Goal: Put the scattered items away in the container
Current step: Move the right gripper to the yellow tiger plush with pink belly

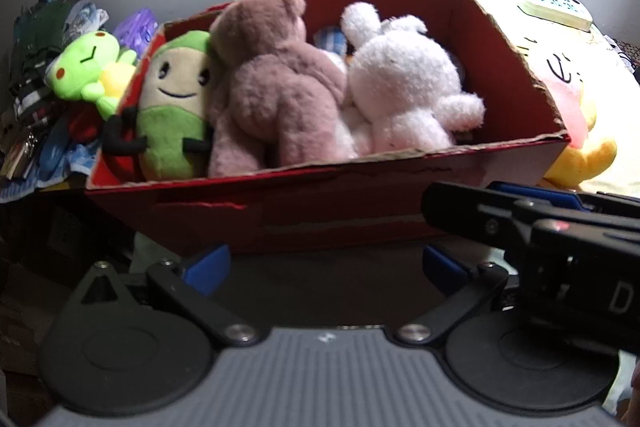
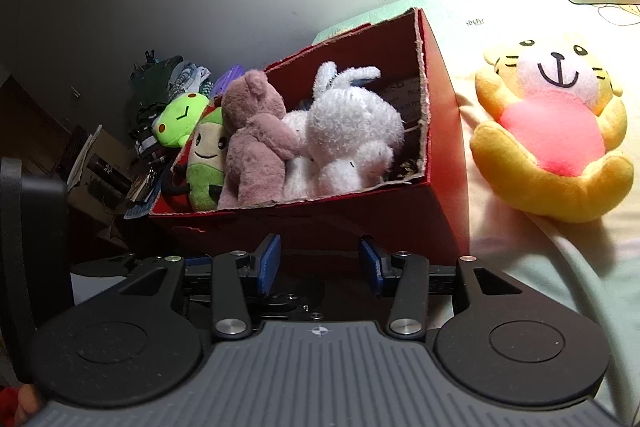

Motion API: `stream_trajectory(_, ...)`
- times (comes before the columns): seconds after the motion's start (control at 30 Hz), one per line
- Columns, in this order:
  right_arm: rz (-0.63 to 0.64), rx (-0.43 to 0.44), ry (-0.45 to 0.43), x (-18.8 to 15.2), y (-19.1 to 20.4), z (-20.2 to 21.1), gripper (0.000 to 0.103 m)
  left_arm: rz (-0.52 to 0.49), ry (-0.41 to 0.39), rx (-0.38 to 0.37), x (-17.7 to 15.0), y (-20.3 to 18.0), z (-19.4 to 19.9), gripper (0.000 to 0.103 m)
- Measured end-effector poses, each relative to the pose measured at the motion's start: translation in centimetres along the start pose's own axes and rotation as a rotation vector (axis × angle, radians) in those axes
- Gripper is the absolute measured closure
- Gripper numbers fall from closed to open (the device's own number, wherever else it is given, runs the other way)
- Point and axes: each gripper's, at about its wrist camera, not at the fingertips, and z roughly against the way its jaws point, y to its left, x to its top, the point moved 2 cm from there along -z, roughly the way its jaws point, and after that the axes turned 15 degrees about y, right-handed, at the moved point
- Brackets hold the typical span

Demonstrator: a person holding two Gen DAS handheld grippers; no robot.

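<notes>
Both empty: left gripper [image 1: 326, 265] wide, right gripper [image 2: 319, 269] parted. Reach the yellow tiger plush [image 2: 554, 131] at two o'clock — pinch its belly, drop into the red box [image 2: 444, 131].

- Red cardboard box [image 1: 320, 203] holds a dusty-pink bear [image 1: 268, 75], a white rabbit [image 1: 404, 87] and a green-and-cream smiling plush [image 1: 172, 107].
- Right of the box: yellow tiger plush [image 2: 552, 131], pink belly.
- Left of the box: lime-green frog plush [image 1: 88, 63].
</notes>
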Motion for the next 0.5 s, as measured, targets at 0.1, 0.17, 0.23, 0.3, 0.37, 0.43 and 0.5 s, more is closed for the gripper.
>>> stream_trajectory(0.1, -0.001, 0.0, 0.009, 0.1, -1.1, 0.5, 0.055, 0.017, 0.024, -0.018, -0.1, -1.0, -0.2, 0.001)
stream_trajectory(0.17, 0.0, -0.001, 0.021, 0.2, -1.6, 0.8, 0.055, 0.019, 0.034, -0.014, -0.2, -1.8, -0.3, 0.001)
stream_trajectory(0.23, 0.006, -0.002, 0.029, 0.3, -2.1, 1.1, 0.055, 0.023, 0.043, -0.011, -0.4, -2.6, -0.4, 0.001)
stream_trajectory(0.3, 0.013, -0.007, 0.034, 0.4, -2.6, 1.3, 0.055, 0.026, 0.056, -0.02, -0.5, -3.3, -0.5, 0.001)
stream_trajectory(0.37, 0.016, -0.009, 0.04, 0.4, -3.1, 1.6, 0.055, 0.024, 0.064, -0.024, -0.7, -4.1, -0.5, 0.001)
stream_trajectory(0.43, 0.016, -0.012, 0.044, 0.4, -3.6, 1.9, 0.055, 0.02, 0.068, -0.024, -0.8, -4.9, -0.5, 0.001)
stream_trajectory(0.5, 0.01, -0.015, 0.048, 0.4, -4.3, 2.1, 0.055, 0.014, 0.076, -0.027, -0.9, -5.7, -0.5, 0.001)
